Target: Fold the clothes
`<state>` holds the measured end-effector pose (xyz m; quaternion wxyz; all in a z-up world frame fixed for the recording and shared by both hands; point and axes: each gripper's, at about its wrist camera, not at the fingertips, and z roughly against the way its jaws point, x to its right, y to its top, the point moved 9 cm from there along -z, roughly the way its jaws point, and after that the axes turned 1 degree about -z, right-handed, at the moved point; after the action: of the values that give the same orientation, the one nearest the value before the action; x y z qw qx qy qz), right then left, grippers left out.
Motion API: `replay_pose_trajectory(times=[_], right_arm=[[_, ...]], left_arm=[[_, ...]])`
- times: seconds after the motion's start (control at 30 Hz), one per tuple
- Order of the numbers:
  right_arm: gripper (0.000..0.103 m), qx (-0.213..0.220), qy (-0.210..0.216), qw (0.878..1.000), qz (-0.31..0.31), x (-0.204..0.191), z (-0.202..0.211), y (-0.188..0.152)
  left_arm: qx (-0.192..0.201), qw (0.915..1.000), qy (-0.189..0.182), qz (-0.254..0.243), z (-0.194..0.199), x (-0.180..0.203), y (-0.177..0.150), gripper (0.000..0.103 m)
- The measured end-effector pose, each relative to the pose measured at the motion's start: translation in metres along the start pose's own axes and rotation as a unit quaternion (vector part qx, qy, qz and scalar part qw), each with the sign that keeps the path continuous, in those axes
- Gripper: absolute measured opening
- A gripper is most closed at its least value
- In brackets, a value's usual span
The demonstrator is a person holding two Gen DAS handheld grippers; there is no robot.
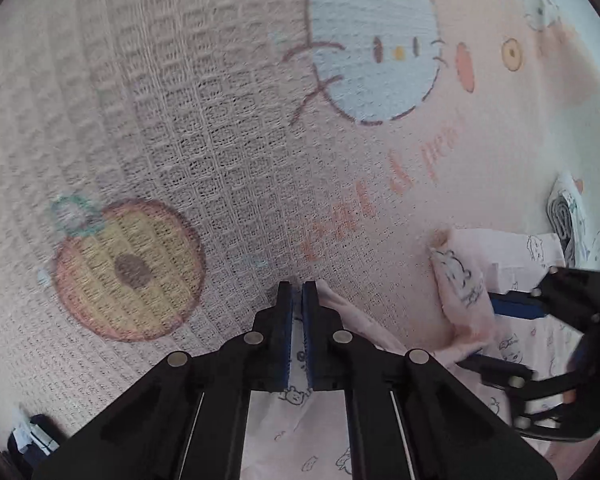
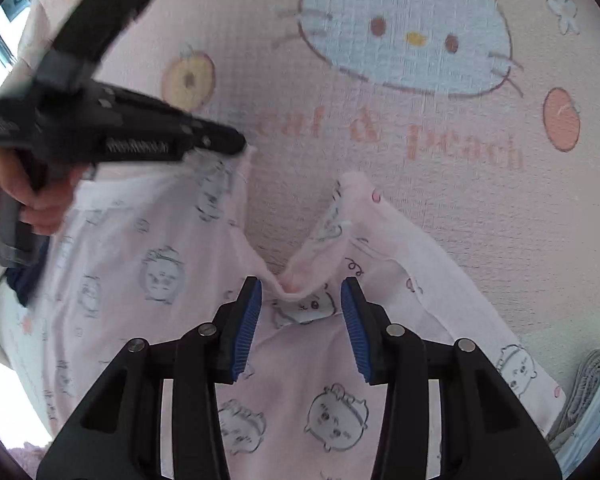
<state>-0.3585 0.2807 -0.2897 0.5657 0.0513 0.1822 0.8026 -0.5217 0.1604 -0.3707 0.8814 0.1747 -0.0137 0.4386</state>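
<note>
The pink garment [image 2: 300, 380], printed with small cartoon animal faces, lies rumpled on a pink waffle-weave blanket [image 2: 460, 220] and fills the six o'clock half of the right wrist view. Two of its ends rise toward twelve o'clock with a V of bare blanket between them.

The left gripper [image 1: 297, 292] is closed to a narrow slit on an edge of this cloth, which shows between its blue pads [image 1: 286, 344]. In the right wrist view it sits at nine o'clock, its tip on the left end of the garment, with a person's hand [image 2: 24, 196] on its handle.

The right gripper [image 2: 302, 292] stands moderately wide over a raised fold of the garment; its pads flank the cloth without pressing it.

The blanket carries a large white cat face [image 2: 404, 36] at twelve o'clock and a peach [image 1: 128, 268] at eight o'clock in the left wrist view. Folded grey and pale blue cloth [image 2: 592, 396] lies at four o'clock.
</note>
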Motion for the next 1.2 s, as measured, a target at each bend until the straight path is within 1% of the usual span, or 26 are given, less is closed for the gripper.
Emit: replay_pose_trajectory(times=[0.03, 0.1, 0.17, 0.2, 0.23, 0.3, 0.37, 0.4, 0.47, 0.5, 0.57, 0.6, 0.67, 0.7, 0.73, 0.77, 0.83, 0.87, 0.93, 0.97, 1.0, 1.03, 1.1, 1.13, 1.17, 1.2], right_arm=[[0.041, 0.001, -0.005, 1.0, -0.006, 0.002, -0.002, 0.001], [0.041, 0.015, -0.009, 1.0, -0.019, 0.005, 0.007, 0.008], [0.042, 0.038, 0.003, 0.998, -0.043, 0.008, 0.025, 0.013], [0.042, 0.043, 0.009, 0.997, -0.056, 0.01, 0.033, 0.012], [0.042, 0.041, 0.013, 0.997, -0.069, 0.012, 0.04, 0.009], [0.042, 0.022, 0.012, 0.995, -0.092, 0.018, 0.045, -0.006], [0.042, -0.006, 0.007, 0.994, -0.111, 0.02, 0.051, -0.022], [0.042, -0.02, 0.005, 0.993, -0.12, 0.024, 0.059, -0.037], [0.042, -0.047, 0.001, 0.99, -0.13, 0.023, 0.058, -0.071], [0.042, -0.058, 0.001, 0.989, -0.133, 0.021, 0.06, -0.086], [0.042, -0.081, 0.003, 0.987, -0.139, 0.015, 0.063, -0.115], [0.042, -0.091, 0.004, 0.986, -0.142, 0.012, 0.062, -0.127], [0.042, -0.105, 0.0, 0.984, -0.144, 0.009, 0.058, -0.148], [0.039, -0.102, -0.004, 0.984, -0.145, 0.009, 0.058, -0.154], [0.039, -0.092, -0.012, 0.985, -0.144, 0.013, 0.059, -0.153], [0.039, -0.088, -0.025, 0.985, -0.144, 0.02, 0.06, -0.15], [0.039, -0.072, -0.051, 0.984, -0.156, 0.038, 0.066, -0.141], [0.039, -0.064, -0.059, 0.982, -0.17, 0.048, 0.071, -0.137], [0.04, -0.058, -0.058, 0.978, -0.191, 0.056, 0.082, -0.137], [0.041, -0.056, -0.056, 0.977, -0.199, 0.058, 0.087, -0.137], [0.041, -0.057, -0.05, 0.976, -0.205, 0.056, 0.091, -0.141], [0.041, -0.063, -0.041, 0.975, -0.209, 0.049, 0.093, -0.149], [0.041, -0.074, -0.024, 0.974, -0.215, 0.034, 0.095, -0.164], [0.041, -0.079, -0.021, 0.973, -0.214, 0.025, 0.091, -0.171], [0.041, -0.084, -0.024, 0.974, -0.209, 0.018, 0.087, -0.177], [0.041, -0.087, -0.033, 0.975, -0.203, 0.013, 0.083, -0.182]], left_arm=[[0.007, 0.9999, 0.003, 0.01, 0.002, -0.001, 0.007, 0.007], [0.036, 0.9988, 0.011, 0.032, 0.014, -0.003, 0.022, 0.007], [0.062, 0.9963, -0.003, 0.059, 0.038, -0.007, 0.021, 0.008], [0.069, 0.9947, -0.015, 0.074, 0.048, -0.007, 0.016, 0.01], [0.066, 0.9936, -0.029, 0.087, 0.052, -0.005, 0.004, 0.012], [0.044, 0.9925, -0.053, 0.101, 0.051, 0.005, -0.024, 0.022], [-0.001, 0.9956, -0.06, 0.072, 0.052, 0.019, -0.063, 0.023], [-0.022, 0.9959, -0.067, 0.056, 0.051, 0.029, -0.082, 0.023], [-0.054, 0.9944, -0.085, 0.03, 0.047, 0.054, -0.115, 0.023], [-0.065, 0.9939, -0.088, 0.016, 0.044, 0.065, -0.127, 0.023], [-0.086, 0.9935, -0.074, -0.01, 0.04, 0.076, -0.151, 0.023], [-0.085, 0.9949, -0.052, -0.014, 0.038, 0.072, -0.154, 0.022], [-0.068, 0.9976, 0.002, -0.014, 0.042, 0.056, -0.149, 0.022], [-0.059, 0.9978, 0.029, -0.014, 0.044, 0.048, -0.147, 0.022], [-0.05, 0.9971, 0.056, -0.014, 0.047, 0.04, -0.144, 0.022], [-0.04, 0.9972, 0.063, -0.001, 0.053, 0.033, -0.138, 0.022], [-0.017, 0.9977, 0.045, 0.048, 0.069, 0.02, -0.118, 0.023], [-0.007, 0.9972, 0.029, 0.068, 0.078, 0.017, -0.113, 0.023], [0.008, 0.9953, -0.007, 0.096, 0.095, 0.021, -0.117, 0.023], [0.008, 0.9945, -0.019, 0.102, 0.1, 0.027, -0.128, 0.025], [0.001, 0.9939, -0.029, 0.107, 0.092, 0.043, -0.139, 0.026], [-0.012, 0.993, -0.039, 0.111, 0.083, 0.06, -0.155, 0.026], [-0.044, 0.9906, -0.054, 0.118, 0.074, 0.075, -0.193, 0.026], [-0.058, 0.9911, -0.039, 0.114, 0.066, 0.077, -0.209, 0.026], [-0.069, 0.9921, -0.014, 0.104, 0.059, 0.077, -0.225, 0.026], [-0.068, 0.9932, 0.009, 0.094, 0.057, 0.076, -0.234, 0.026]])
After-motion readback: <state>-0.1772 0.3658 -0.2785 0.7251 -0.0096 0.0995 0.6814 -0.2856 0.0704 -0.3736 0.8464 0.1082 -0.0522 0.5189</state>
